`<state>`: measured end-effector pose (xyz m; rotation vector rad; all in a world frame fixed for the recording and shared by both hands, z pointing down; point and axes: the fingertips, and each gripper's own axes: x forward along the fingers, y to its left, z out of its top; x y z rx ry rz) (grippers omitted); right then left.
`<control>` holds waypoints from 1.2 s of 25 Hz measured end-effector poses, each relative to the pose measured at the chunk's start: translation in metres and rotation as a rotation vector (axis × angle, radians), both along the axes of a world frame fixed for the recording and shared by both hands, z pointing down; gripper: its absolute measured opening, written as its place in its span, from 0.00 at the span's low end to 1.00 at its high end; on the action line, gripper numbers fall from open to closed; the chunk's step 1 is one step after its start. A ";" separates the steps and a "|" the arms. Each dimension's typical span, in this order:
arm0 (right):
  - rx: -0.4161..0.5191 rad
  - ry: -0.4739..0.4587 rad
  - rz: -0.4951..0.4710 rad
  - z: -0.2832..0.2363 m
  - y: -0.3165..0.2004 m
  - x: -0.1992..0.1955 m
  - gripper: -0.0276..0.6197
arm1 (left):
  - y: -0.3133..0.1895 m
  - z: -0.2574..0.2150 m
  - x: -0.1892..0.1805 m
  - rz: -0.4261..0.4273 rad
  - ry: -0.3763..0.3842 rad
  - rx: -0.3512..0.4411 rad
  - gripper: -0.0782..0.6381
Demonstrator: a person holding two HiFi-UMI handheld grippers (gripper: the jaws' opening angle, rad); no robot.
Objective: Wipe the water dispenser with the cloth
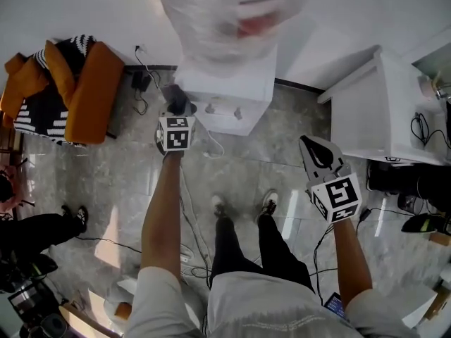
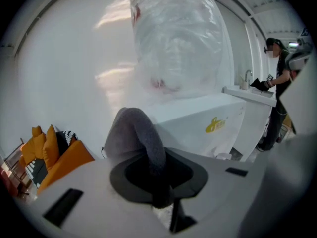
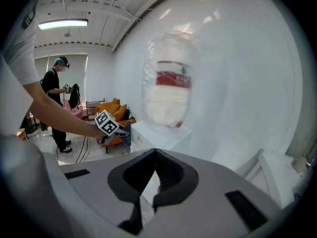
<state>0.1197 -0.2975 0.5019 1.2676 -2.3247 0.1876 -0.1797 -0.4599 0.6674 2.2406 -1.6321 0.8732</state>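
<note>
White water dispenser (image 1: pixel 236 83): stands against the wall at upper centre of the head view, straight ahead of the person's feet, so either arm can reach it. Its taps face the person.
Bottle (image 1: pixel 225 13): sits upside down on the dispenser's top, wrapped in clear plastic film, probably as dust cover.
Left gripper (image 1: pixel 176 110): jaws are clamped on the cloth. The arm is stretched out, so the wad is at the dispenser's front left corner. Whether it actually touches the surface I cannot tell.
Right gripper (image 1: pixel 311 146): jaws are closed tip to tip with nothing between them. It hangs at centre right, well apart from the dispenser. I judge it idle, clear of the wiping arm.
Grey cloth (image 2: pixel 141 133): bunched, bulging out past the jaws, so fabric rather than plastic would meet the cabinet.
Red label (image 3: pixel 173 78): a band round the bottle, with print too blurred to read.
Yellow logo (image 2: pixel 217 125): on the dispenser's side panel, with no legible characters.
</note>
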 end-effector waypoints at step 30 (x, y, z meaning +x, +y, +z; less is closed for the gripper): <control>-0.022 -0.052 0.101 0.023 0.013 0.052 0.06 | 0.045 -0.009 0.192 0.293 0.037 0.013 0.18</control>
